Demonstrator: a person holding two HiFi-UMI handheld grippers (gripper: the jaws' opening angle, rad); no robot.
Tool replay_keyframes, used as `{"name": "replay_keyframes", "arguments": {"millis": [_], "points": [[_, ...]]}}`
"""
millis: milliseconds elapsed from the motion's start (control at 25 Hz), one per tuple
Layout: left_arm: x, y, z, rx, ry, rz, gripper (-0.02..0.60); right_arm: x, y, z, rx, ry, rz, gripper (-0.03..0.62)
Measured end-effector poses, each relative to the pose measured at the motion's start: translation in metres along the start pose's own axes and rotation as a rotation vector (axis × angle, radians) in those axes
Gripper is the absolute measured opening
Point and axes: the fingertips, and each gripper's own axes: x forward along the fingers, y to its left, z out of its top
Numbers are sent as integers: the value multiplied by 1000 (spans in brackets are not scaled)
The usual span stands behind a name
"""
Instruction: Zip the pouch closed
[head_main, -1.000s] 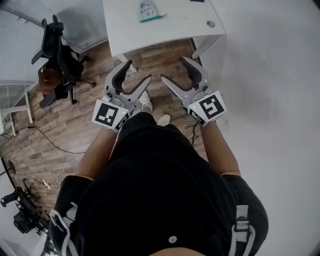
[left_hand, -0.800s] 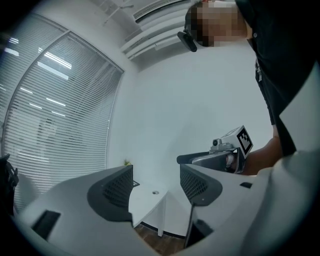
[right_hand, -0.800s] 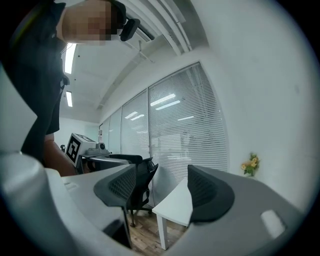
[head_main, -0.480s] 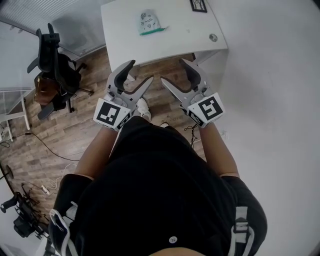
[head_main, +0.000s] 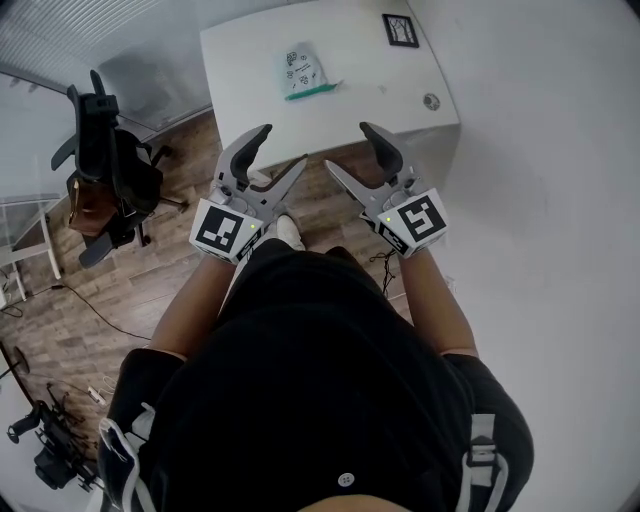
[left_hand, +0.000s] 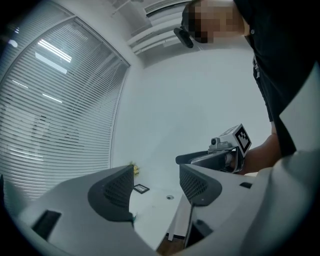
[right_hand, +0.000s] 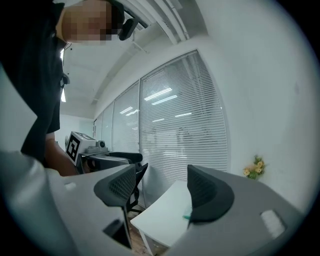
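Two grippers are in your hands, held side by side in front of your body above the wood floor (head_main: 150, 270). The left gripper (head_main: 280, 148) has its jaws spread wide, and its own view shows only the table top and wall through the gap, so it grasps nothing. The right gripper (head_main: 347, 147) is likewise released, its jaws well apart with bare table and window blinds (right_hand: 170, 125) between them. In the head view the jaws of each point toward the front edge of the white table (head_main: 240, 70).

The pouch (head_main: 303, 72) lies flat on that table, well apart from both grippers; it is pale with a dark printed pattern, and its green zipper edge (head_main: 314, 92) faces you. Whether the zip is open or closed is too small to tell.

Near the far right corner of the table lies a small dark-framed picture (head_main: 400, 30); a small round fitting (head_main: 431, 101) sits near the right edge. A black office chair (head_main: 105, 150) stands on the floor to your left; yellow flowers (right_hand: 255, 167) show against the wall in the right gripper view.
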Motion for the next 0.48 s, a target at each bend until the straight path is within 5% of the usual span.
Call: {"name": "replay_keyframes", "arguments": {"millis": [480], "points": [[47, 67, -19, -14, 33, -3, 291, 61, -57, -11, 27, 23, -10, 323]]}}
